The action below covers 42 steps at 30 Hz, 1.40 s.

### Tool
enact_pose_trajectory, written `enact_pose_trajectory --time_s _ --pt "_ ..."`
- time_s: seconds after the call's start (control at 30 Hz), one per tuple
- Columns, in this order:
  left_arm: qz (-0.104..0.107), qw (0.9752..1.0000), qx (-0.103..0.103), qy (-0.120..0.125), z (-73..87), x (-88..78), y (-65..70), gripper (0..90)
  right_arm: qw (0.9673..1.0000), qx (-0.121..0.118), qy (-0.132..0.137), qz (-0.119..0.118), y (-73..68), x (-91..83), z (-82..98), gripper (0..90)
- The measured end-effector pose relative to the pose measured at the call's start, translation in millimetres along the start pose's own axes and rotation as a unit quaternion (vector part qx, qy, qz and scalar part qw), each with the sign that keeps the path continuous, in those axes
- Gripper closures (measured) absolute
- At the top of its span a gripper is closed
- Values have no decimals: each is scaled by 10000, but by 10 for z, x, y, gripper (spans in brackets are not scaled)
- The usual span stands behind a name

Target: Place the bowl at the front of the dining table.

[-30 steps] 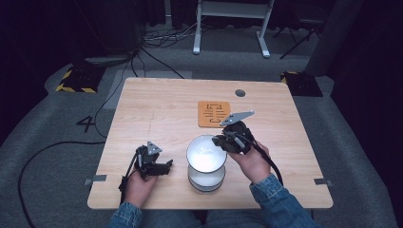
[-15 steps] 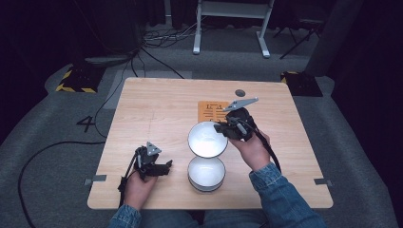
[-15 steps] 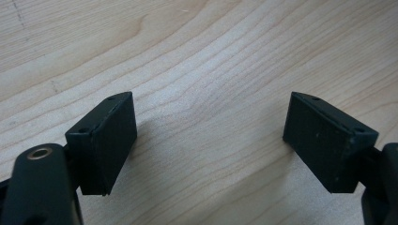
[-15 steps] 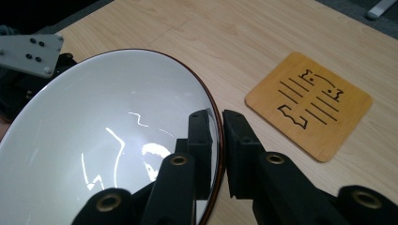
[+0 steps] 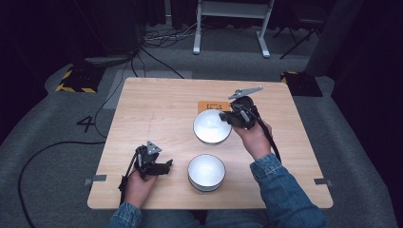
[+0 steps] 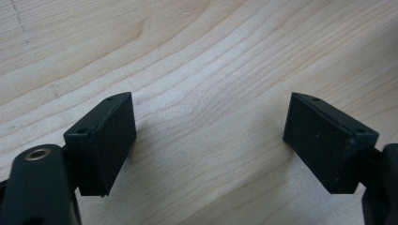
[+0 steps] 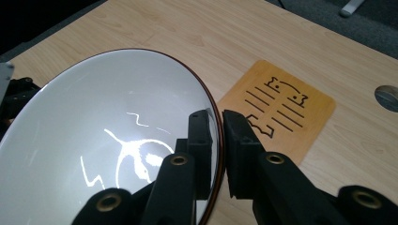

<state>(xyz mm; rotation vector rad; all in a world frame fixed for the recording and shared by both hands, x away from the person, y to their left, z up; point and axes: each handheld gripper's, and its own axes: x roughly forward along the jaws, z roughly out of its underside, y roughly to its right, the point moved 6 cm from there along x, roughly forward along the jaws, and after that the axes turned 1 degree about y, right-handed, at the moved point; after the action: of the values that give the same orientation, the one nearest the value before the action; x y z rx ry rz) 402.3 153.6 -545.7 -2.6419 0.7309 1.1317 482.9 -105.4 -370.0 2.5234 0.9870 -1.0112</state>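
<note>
**Bowl up by its rim, coaster dead ahead**

My right gripper (image 7: 217,140) is pinching the white bowl (image 7: 108,140) by its rim, one jaw inside the wall, the other outside, pressed tight on the thin edge. The bowl hangs off to the inner-jaw side of my grip, tilted, with its whole weight out past that single bite. That is the worry: a smooth glazed edge held at one spot could pivot or slide out if I swing too quickly.

Just beyond my jaws lies the orange coaster (image 7: 281,110), flat on the table (image 7: 197,33), and I judge that is where the bowl belongs. Come down crooked and the foot could catch the coaster's edge and shove it.

Farther off, toward me, the second bowl (image 5: 206,172) sits on the wood, well apart. My left gripper (image 6: 209,136) rests beside it, jaws spread, nothing between them.
</note>
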Motion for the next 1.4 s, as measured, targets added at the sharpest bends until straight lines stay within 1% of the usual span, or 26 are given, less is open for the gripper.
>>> enact_pose_trajectory --time_s 0.07,0.1,0.13,0.17,0.2,0.27,0.37,0.43,0.47,0.5,0.53,0.57,0.6,0.67,0.7,0.73,0.8,0.83,0.87,0.9,0.93,1.03,1.1,1.13,1.27,1.4 --pt "-30 10000 3 2 -10 5 -4 175 10000 -34 -3 88 62 24 -36 817" --pt "14 10000 28 -31 -10 8 -3 174 9999 -44 -7 139 96 35 -51 817" --pt "-3 10000 -15 12 -16 16 3 175 9999 1 6 171 120 48 -68 817" --pt "2 10000 -22 26 -18 19 4 174 9998 36 -3 195 184 90 -100 818" --pt "2 10000 -22 26 -18 19 4 174 9998 36 -3 195 184 90 -100 818" --pt "-4 10000 -22 16 -17 18 4 175 9997 82 -34 248 224 126 -122 818" --pt "-4 10000 -12 13 -17 17 3 174 9994 73 -63 335 291 197 -169 818" --pt "-13 10000 26 -18 -8 7 -2 175 9992 37 -76 382 370 269 -214 817" --pt "-13 10000 26 -18 -8 7 -2 175 9992 112 -84 376 383 291 -228 818" --pt "-14 10000 -7 6 -8 8 3 175 9992 112 -84 376 383 291 -228 818" --pt "-3 10000 -14 25 -8 9 5 175 9989 159 -88 429 406 315 -241 817" --pt "-15 10000 15 12 -5 4 -1 174 9990 104 -80 417 436 338 -253 818" --pt "-13 10000 0 32 -4 4 1 174 9988 158 -89 460 457 359 -266 817" --pt "-22 10000 -18 10 6 -5 3 175 9987 160 -81 474 510 399 -289 817" --pt "5 10000 -3 5 15 -11 6 174 9984 211 -87 520 564 434 -312 817" --pt "5 10000 -3 5 15 -11 6 174 9984 211 -87 520 564 434 -312 817" --pt "28 10000 -42 30 15 -9 11 175 9981 257 -58 557 620 475 -335 817" --pt "30 10000 -40 27 15 -9 11 175 9976 301 -74 619 674 515 -356 817" --pt "30 10000 -40 27 15 -9 11 175 9976 301 -74 619 674 515 -356 817" --pt "-4 10000 -38 30 16 -11 8 175 9971 254 -38 717 726 545 -384 817" --pt "12 10000 -41 29 16 -10 10 175 9971 254 -38 717 726 545 -384 817" --pt "-8 10000 -32 31 14 -8 7 174 9961 407 -8 789 814 604 -431 818" --pt "-50 10000 -11 49 8 -8 -3 175 9959 413 -20 804 844 622 -438 818" --pt "-24 10000 -9 8 8 -8 -4 175 9955 481 -27 813 882 661 -448 817" --pt "-18 10000 -22 11 3 -3 -5 176 9948 514 -34 876 934 721 -447 817" --pt "-27 10000 -26 19 -4 6 -7 178 9938 645 -34 909 984 834 -442 817"
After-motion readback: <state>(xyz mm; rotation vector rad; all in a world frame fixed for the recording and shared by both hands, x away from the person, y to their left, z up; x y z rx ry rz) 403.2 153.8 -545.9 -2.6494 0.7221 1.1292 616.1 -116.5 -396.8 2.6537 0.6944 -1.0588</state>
